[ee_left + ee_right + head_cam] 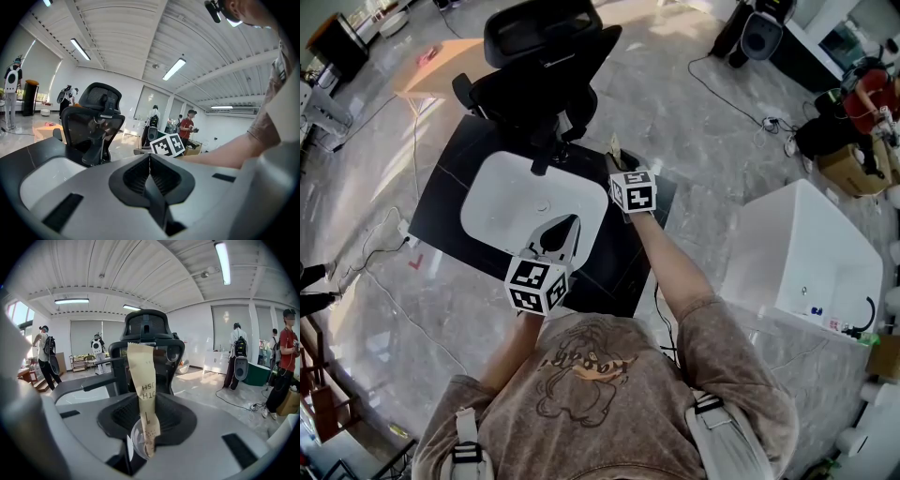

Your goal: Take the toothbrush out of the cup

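Observation:
A toothbrush in a tan paper wrapper (143, 394) stands upright in a small clear cup (136, 445). My right gripper (146, 420) has its dark pads on either side of the wrapper, closed in against it just above the cup's rim. In the head view the right gripper (617, 165) reaches over the right side of the white basin (511, 202), and the wrapper's tip (613, 146) pokes out beyond it; the cup is hidden there. My left gripper (570, 225) hovers over the basin's near edge, pads (161, 176) pressed together with nothing between them.
The basin lies on a black table (450, 192). A black office chair (546, 47) stands just behind the table. A white box (806, 248) sits on the floor to the right, with cables beside it. People stand far off in the room.

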The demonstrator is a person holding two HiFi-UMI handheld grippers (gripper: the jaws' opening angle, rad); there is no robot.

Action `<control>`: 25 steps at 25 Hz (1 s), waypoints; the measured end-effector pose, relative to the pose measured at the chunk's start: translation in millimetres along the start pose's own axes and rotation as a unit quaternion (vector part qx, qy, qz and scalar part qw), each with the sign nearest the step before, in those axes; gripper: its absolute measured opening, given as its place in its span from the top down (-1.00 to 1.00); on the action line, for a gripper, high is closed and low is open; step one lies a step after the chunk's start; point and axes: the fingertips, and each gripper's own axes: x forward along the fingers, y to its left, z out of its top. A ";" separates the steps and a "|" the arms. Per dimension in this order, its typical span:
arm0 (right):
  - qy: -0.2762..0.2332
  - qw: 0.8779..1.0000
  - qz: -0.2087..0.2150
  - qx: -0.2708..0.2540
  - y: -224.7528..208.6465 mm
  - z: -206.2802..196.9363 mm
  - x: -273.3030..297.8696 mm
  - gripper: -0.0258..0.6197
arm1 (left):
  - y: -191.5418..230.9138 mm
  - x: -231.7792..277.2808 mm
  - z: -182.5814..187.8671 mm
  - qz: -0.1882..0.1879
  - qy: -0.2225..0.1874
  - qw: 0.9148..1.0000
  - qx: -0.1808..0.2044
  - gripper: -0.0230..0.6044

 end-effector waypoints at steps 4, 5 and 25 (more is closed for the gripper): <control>-0.003 1.000 -0.001 0.003 -1.7 4.0 -4.4 0.59 | -1.7 -0.3 -2.1 -0.001 0.003 1.000 0.000 0.87; -0.004 1.000 -0.001 0.003 -2.6 5.9 -5.9 0.59 | -3.3 0.4 -2.7 -0.003 0.005 1.000 0.000 0.87; -0.077 0.997 -0.013 0.003 -18.0 81.7 -66.3 0.60 | -25.2 -4.2 -9.5 -0.024 0.007 1.000 0.003 0.87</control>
